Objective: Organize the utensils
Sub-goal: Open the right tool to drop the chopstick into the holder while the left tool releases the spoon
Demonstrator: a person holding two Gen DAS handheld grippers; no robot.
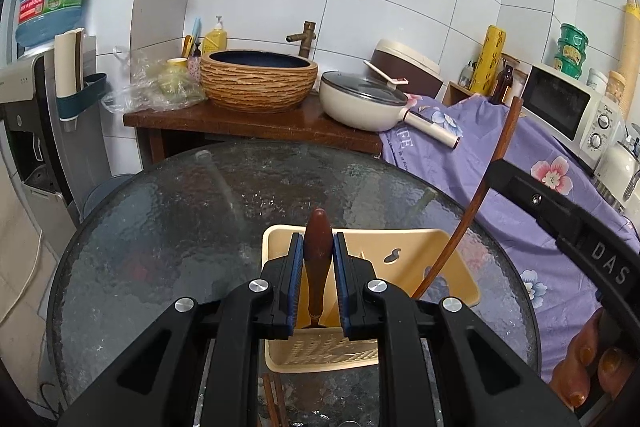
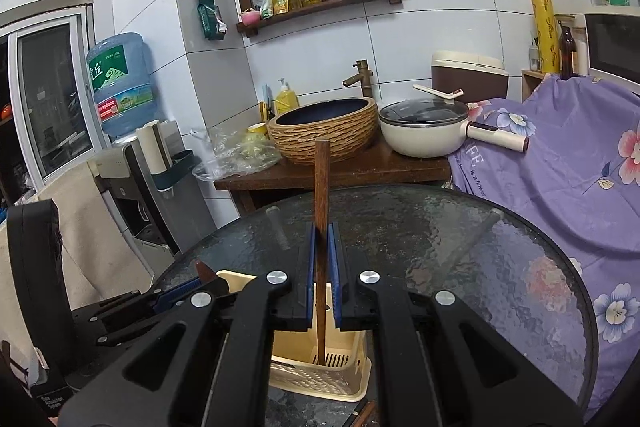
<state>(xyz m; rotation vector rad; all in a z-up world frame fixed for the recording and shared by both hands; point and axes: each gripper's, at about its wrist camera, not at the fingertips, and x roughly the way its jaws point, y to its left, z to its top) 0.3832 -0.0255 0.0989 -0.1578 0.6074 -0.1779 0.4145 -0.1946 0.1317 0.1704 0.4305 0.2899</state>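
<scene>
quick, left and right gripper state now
Left gripper: shut on the brown-handled utensil.
Right gripper: shut on the wooden chopstick.

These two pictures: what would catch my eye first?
Two black tools with blue pads meet over a cream basket on a round glass table. The left tool clamps a brown-handled utensil; the right tool clamps a tall wooden stick standing in the basket. Behind them sits a woven-look basin.

A dark wooden-handled utensil (image 1: 318, 251) stands upright at lower centre inside a cream plastic slotted utensil holder (image 1: 452, 259); a long thin brown wooden chopstick (image 2: 321, 227) stands there too.
</scene>
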